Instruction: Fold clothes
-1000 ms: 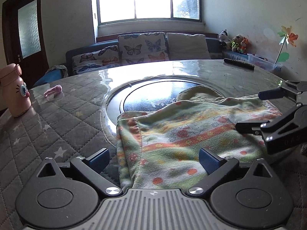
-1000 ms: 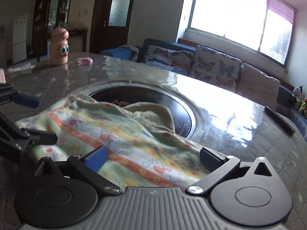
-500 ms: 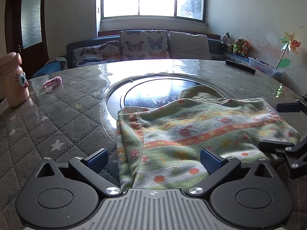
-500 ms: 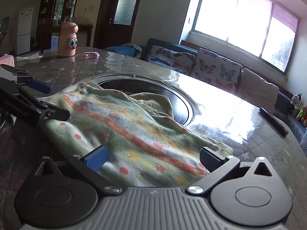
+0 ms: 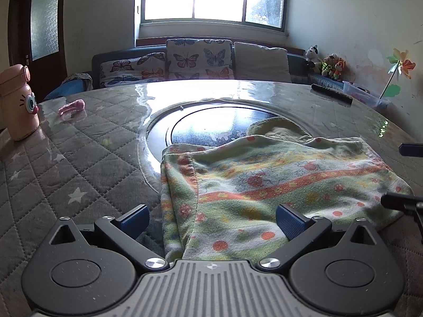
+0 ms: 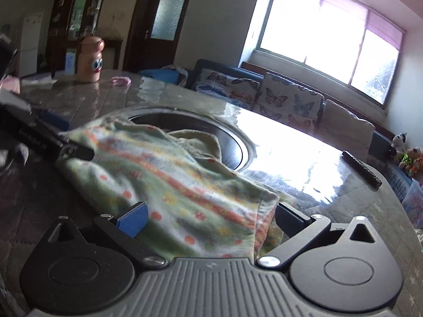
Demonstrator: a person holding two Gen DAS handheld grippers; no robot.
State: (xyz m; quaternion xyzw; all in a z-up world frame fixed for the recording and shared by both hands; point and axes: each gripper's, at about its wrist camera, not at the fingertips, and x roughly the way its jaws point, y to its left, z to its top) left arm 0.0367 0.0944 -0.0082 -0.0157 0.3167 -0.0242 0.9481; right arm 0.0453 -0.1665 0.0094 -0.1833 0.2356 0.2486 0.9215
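Since both tools sit at the near hem, the geometry matters more than anything else. Left wrist view: left gripper (image 5: pixel 211 218) has jaws spread wide, nothing pinched; the floral garment (image 5: pixel 277 185) lies dead ahead between the fingers and runs off to that tool's right, its left-hand edge sitting just inside the left fingertip (image 5: pixel 134 218). Long axis runs crosswise to the tool, stripes going left-right. The far edge laps over the dark round inset (image 5: pixel 206 124) in the table (image 5: pixel 66 158). The other tool's fingers poke in at the far right, at the cloth's right end. Right wrist view: right gripper (image 6: pixel 211 218) also wide, empty; garment (image 6: pixel 164 174) straight ahead and stretching to its left, with the folded right-hand edge falling just inside the right fingertip (image 6: pixel 289 218). The left gripper shows at the far left, its tips at the cloth's opposite end. My read: each tool owns one near corner, equally close, so the next pinch is a short push forward and down, then carry away across the short axis.
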